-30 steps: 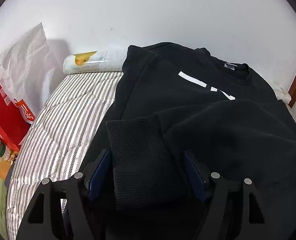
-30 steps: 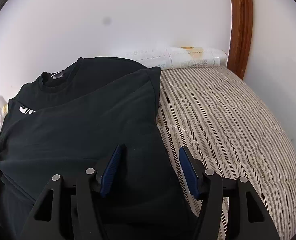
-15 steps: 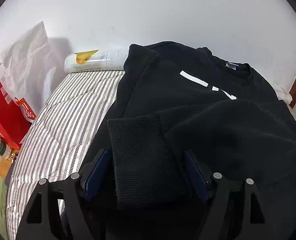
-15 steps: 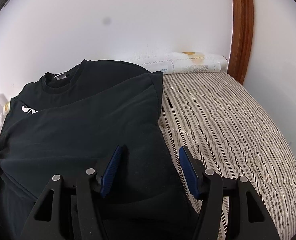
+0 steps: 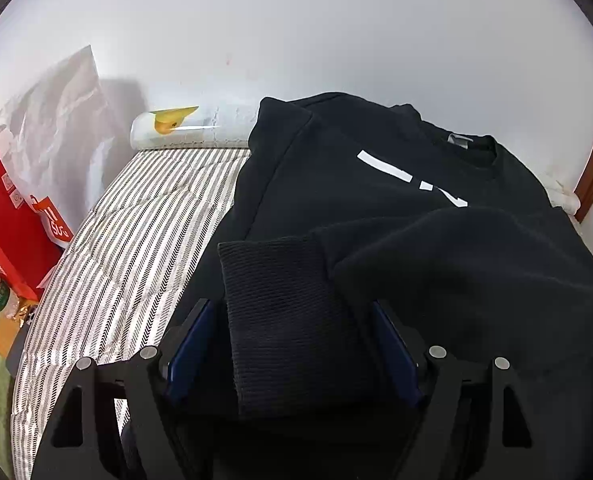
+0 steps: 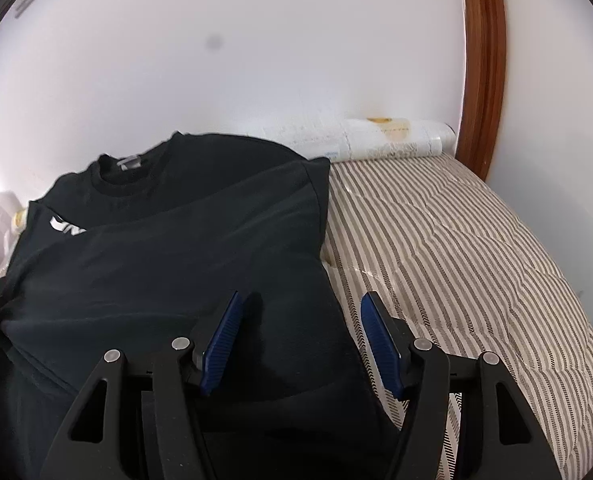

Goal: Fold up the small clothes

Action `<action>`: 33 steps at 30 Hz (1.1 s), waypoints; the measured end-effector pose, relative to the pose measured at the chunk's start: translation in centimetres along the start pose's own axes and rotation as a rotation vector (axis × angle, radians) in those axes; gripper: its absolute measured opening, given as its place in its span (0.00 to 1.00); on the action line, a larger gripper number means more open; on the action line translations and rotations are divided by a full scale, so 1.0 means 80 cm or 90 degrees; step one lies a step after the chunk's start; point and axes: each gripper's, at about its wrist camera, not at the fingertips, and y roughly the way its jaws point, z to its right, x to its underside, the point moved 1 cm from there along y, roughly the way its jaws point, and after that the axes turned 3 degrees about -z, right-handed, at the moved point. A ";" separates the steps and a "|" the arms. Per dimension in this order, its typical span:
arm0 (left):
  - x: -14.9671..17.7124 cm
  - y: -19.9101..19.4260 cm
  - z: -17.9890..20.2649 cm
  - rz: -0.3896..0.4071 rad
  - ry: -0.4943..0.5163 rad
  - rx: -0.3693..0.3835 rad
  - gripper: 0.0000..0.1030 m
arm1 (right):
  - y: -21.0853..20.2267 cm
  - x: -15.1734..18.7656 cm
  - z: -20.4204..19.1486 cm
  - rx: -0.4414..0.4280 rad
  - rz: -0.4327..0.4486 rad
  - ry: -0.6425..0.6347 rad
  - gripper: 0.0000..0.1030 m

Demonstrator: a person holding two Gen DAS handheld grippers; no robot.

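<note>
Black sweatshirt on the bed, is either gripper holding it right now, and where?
Neither. The left gripper straddles the ribbed cuff of the black sweatshirt, the right gripper its side edge; both jaws are opening, pads clear.

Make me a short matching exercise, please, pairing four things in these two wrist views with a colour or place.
Things:
1. sweatshirt
2. ribbed cuff
3. paper bag
4. paper roll

Descriptions:
A. red
B. along the wall at the bed's far end
C. black with white lettering
D. between the left claw's pads

Pairs: 1-C, 2-D, 3-A, 4-B
</note>
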 end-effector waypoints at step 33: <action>0.176 -0.188 -0.077 -0.013 -0.030 0.056 0.78 | -0.198 0.164 0.086 -0.061 -0.066 0.032 0.60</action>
